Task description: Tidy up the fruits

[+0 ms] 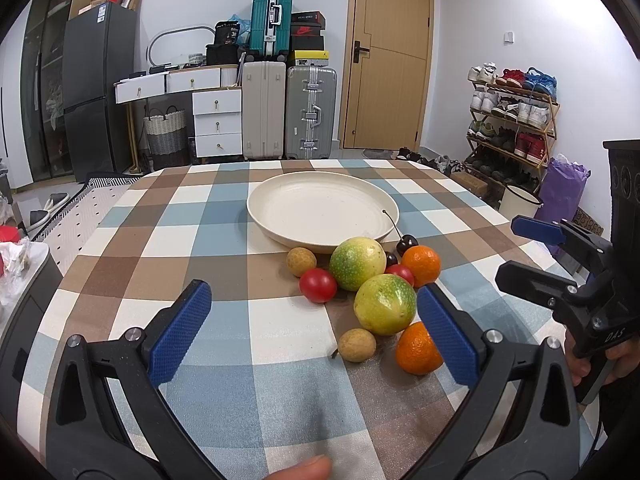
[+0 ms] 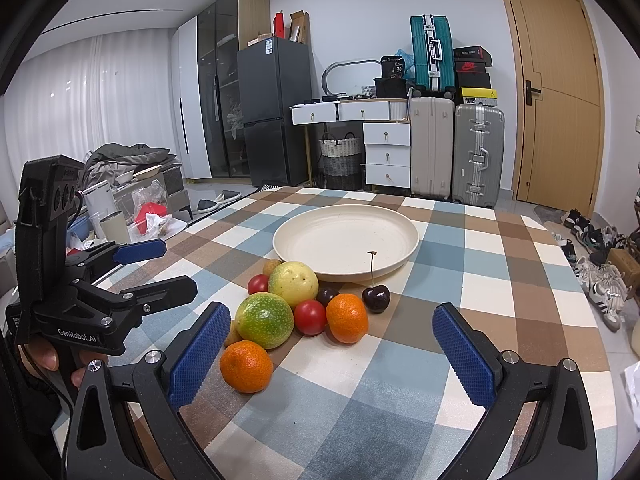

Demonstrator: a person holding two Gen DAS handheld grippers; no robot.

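Both tongs are seen spread wide and holding nothing: the left gripper (image 1: 314,332) hangs low over the checked tablecloth (image 1: 224,216), short of the fruit, and the right gripper (image 2: 330,354) is poised likewise from the other side. The fruit pile lies on the cloth just in front of the plate (image 1: 280,204), none of it in the dish. Nearest pieces are noted: an orange (image 2: 246,366) at the front, a small tan longan (image 1: 357,345) beside it, a green-yellow passion fruit (image 1: 385,304) behind, touching its neighbours. Further back are a second passion fruit (image 1: 357,263), a cherry tomato (image 1: 318,285), a second orange (image 1: 421,266) and a dark cherry (image 2: 376,298) with its stem standing up against the plate rim. The step in hand is judged to be the first pick. It is best begun with a free outer piece, probably the front orange, so the heap is not nudged; the fingers should be lowered either side at its widest girth and closed gently, as round fruit is likely to roll. The plate is seen bare, cream, shallow-rimmed, its inside unoccupied.
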